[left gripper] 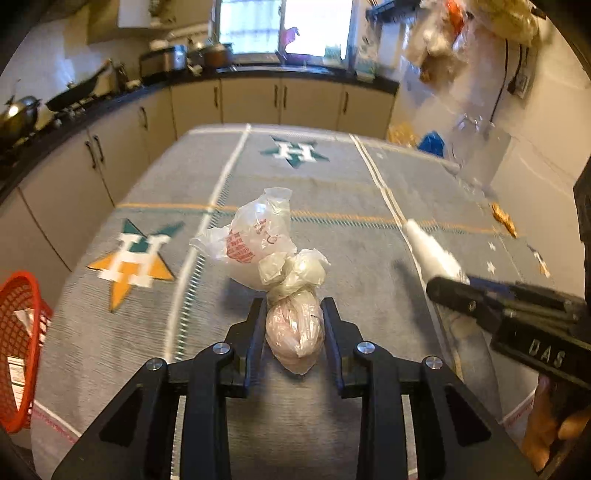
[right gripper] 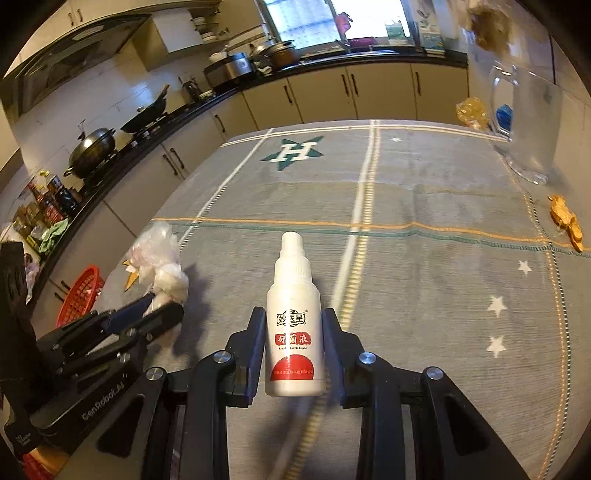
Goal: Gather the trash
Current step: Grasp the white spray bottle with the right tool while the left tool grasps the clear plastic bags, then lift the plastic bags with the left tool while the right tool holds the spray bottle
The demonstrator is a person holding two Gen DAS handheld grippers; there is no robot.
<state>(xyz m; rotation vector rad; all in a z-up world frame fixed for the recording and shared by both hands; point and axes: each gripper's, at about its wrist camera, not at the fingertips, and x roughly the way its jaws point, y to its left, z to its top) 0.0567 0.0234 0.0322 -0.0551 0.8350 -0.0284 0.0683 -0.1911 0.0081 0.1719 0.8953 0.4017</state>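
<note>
Kitchen: cream cabinets [right gripper: 380, 92], black counter [left gripper: 295, 70], bright window [left gripper: 280, 26].

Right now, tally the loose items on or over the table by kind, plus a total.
Plastic bag bundle: 1, held in the left hand-held gripper
White bottle: 1, held in the right hand-held gripper
Orange scrap: 1, lying on the cloth near the right edge
Clear jug: 1, standing at the far right corner
Total: 4

Both wrist cameras look forward, close above the shared table [left gripper: 332, 177], probably angled toward the kitchen window [right gripper: 332, 22].
</note>
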